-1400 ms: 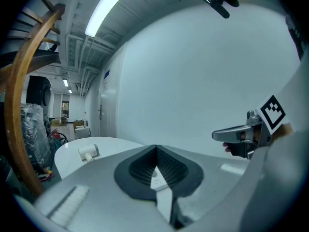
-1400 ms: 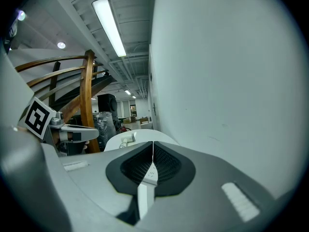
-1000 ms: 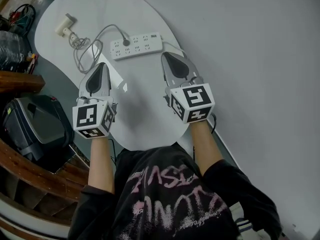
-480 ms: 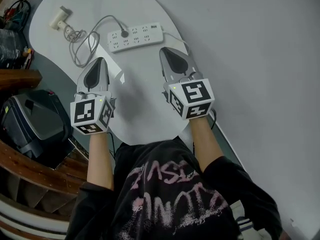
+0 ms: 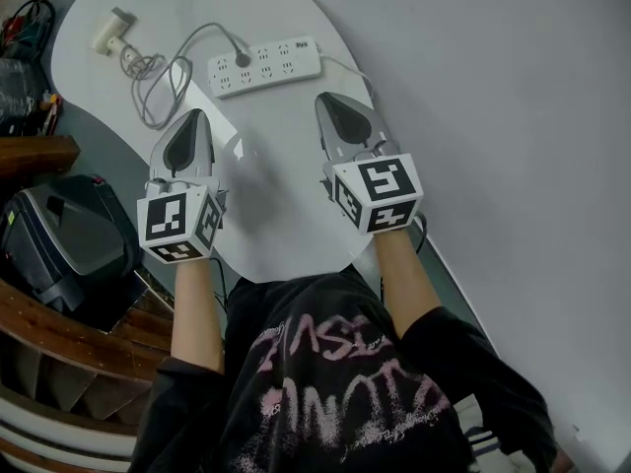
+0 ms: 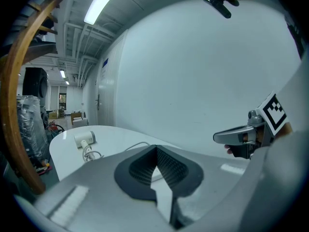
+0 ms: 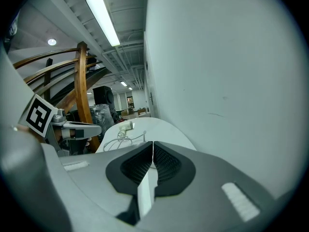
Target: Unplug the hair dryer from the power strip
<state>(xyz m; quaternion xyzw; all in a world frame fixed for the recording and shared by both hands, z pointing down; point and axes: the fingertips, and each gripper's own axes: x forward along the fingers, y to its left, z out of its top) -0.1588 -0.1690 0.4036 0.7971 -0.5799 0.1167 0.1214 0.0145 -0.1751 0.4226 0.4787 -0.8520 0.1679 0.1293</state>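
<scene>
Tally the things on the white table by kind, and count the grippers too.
Hair dryer: 1
Power strip: 1
Grippers: 2 (left gripper, right gripper)
Total: 4

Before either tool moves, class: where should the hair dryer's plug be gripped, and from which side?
Grip the dark plug body, not its cord, from above: it sits in the power strip's upward face, so a straight upward pull should free it.
</scene>
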